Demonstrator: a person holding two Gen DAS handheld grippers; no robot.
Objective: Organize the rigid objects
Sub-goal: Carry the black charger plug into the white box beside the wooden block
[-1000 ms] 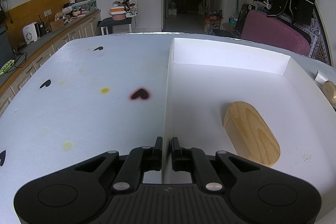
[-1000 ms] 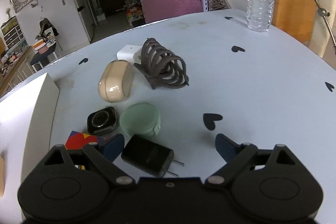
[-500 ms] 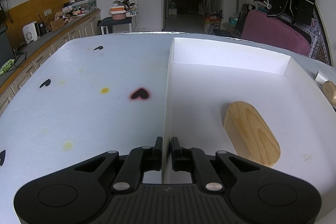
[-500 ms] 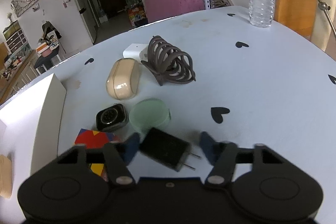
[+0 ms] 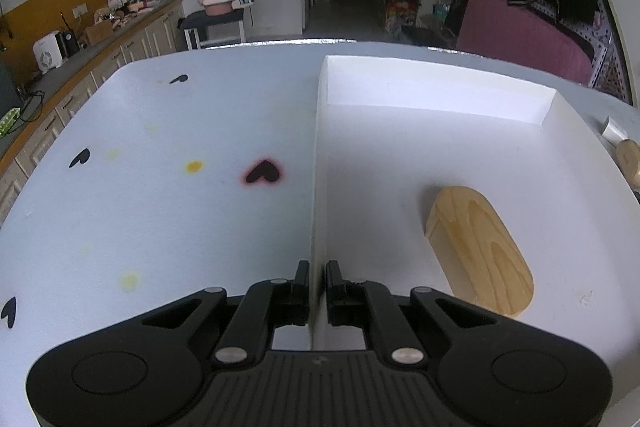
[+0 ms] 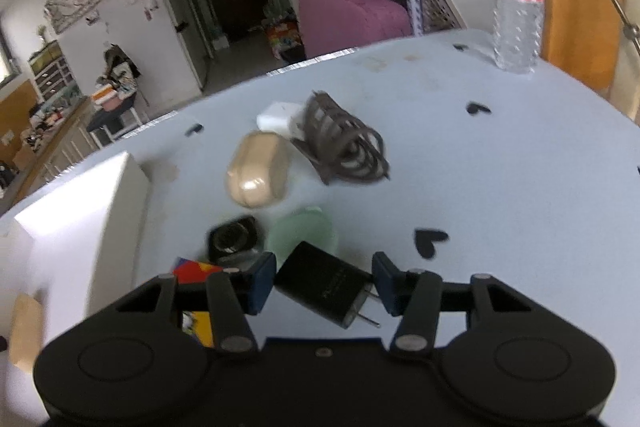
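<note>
Sorting barely begun, one piece boxed, most still out on the worktop [image 6: 500,163].

Left tongs [image 5: 317,281] pinched shut on the white tray [image 5: 440,95] wall, steadying it, with only a wooden block [image 5: 478,247] inside. Right tongs [image 6: 324,281], jaws just narrowed, clamped on the black charger [image 6: 320,283]; watch [image 6: 234,241], green case [image 6: 302,233], beige case [image 6: 256,175], hair claw [image 6: 344,147], white adapter [image 6: 276,117], colourful cube [image 6: 194,271] still waiting outside.
</note>
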